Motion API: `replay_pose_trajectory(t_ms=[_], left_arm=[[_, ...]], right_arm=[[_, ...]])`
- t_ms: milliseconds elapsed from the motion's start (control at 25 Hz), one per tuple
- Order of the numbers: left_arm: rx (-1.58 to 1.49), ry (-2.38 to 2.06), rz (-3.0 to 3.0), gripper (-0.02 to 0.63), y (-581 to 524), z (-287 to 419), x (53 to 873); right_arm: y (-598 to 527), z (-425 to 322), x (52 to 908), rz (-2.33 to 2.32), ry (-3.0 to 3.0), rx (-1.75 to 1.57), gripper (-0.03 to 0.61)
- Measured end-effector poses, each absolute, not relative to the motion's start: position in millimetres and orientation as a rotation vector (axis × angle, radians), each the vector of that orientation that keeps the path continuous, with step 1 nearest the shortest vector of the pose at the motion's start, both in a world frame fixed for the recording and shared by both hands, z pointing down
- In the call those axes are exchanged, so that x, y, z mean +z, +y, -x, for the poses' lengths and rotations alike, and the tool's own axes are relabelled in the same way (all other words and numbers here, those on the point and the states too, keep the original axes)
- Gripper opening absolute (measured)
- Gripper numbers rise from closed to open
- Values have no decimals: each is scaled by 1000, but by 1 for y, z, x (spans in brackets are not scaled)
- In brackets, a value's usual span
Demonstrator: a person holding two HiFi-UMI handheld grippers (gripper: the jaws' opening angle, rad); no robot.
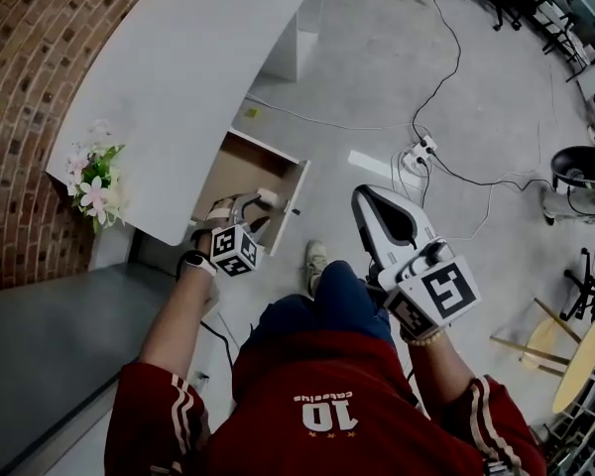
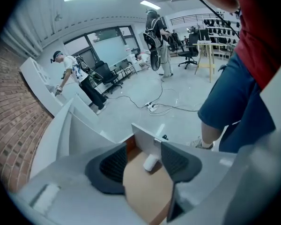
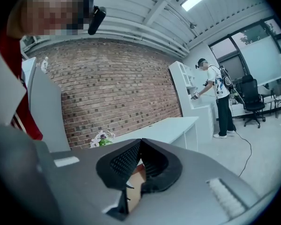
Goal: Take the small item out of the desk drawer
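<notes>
Under the white desk (image 1: 178, 67) a wooden drawer (image 1: 233, 167) stands pulled out. My left gripper (image 1: 243, 209) reaches down into it, jaws wide open. In the left gripper view a small white cylindrical item (image 2: 151, 162) lies on the drawer bottom (image 2: 145, 191) close to the drawer front. It sits between the open pads of my left gripper (image 2: 144, 150), untouched, nearer the right pad. My right gripper (image 1: 365, 204) hangs above the floor to the right of the drawer. Seen in its own view, the right gripper (image 3: 139, 148) is shut and holds nothing.
Pink and white flowers (image 1: 91, 188) stand at the desk's near left corner, by a brick wall. A power strip with cables (image 1: 416, 155) lies on the floor beyond the drawer. My shoe (image 1: 315, 261) is just in front of the drawer. A yellow stool (image 1: 575, 360) stands at right.
</notes>
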State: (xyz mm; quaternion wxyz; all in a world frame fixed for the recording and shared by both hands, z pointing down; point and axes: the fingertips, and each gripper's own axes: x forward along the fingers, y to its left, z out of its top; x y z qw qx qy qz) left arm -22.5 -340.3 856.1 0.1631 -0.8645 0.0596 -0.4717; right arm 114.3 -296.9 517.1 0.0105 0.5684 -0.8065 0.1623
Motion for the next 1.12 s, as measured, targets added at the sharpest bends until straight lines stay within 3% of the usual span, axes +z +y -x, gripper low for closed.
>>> replay_pose_trajectory(t_ms=[440,960,1120], left_arm=[[-1564,2,2283,238,-378,32,1002],[-1686,-155,2179,238,-392,26,1088],[-1709,-150,2244,165,-391,27,1084]], right_arm=[[-305,-137,605,-1806,-2486,484,0],[-318,-164,661,-1843,-2437,529,0],[-320,-170,661,-1851,-2422,551,0]])
